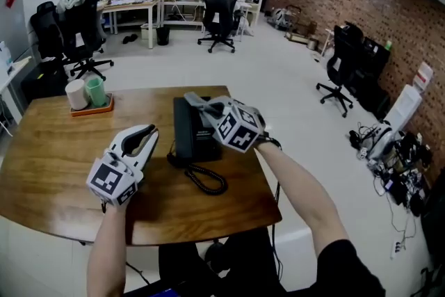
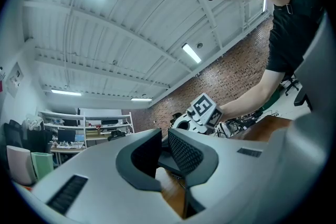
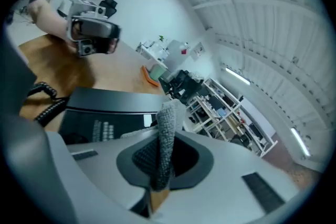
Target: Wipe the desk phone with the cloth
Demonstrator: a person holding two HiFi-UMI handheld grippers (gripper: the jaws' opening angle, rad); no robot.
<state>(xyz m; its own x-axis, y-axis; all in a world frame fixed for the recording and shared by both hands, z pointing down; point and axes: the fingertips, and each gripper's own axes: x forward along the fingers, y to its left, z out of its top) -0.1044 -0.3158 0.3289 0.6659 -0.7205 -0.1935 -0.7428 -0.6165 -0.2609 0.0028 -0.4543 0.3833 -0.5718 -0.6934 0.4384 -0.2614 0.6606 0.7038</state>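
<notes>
At the near edge of the table, the left gripper is held on a bare forearm coming up from the bottom of the head view. It's hovering just left of the desk phone, tilted up and pointing away from the person. Its jaws are drawn together to a thin slit and nothing is held between them.

The right arm is stretched in from the lower right, and the right gripper is angled toward the upper left over the phone. A grey knit cloth is clamped between its jaws, with the free end sticking up past the tips. In the head view the cloth is seen at the phone's far end, though actual contact can't be made out.

The phone is black, sitting around the middle of the table, with a keypad and a small pale screen shown in the right gripper view. A coiled cord is looped on the wood at its near side.

Further back on the left, a white cup and a green cup are parked on an orange tray.
</notes>
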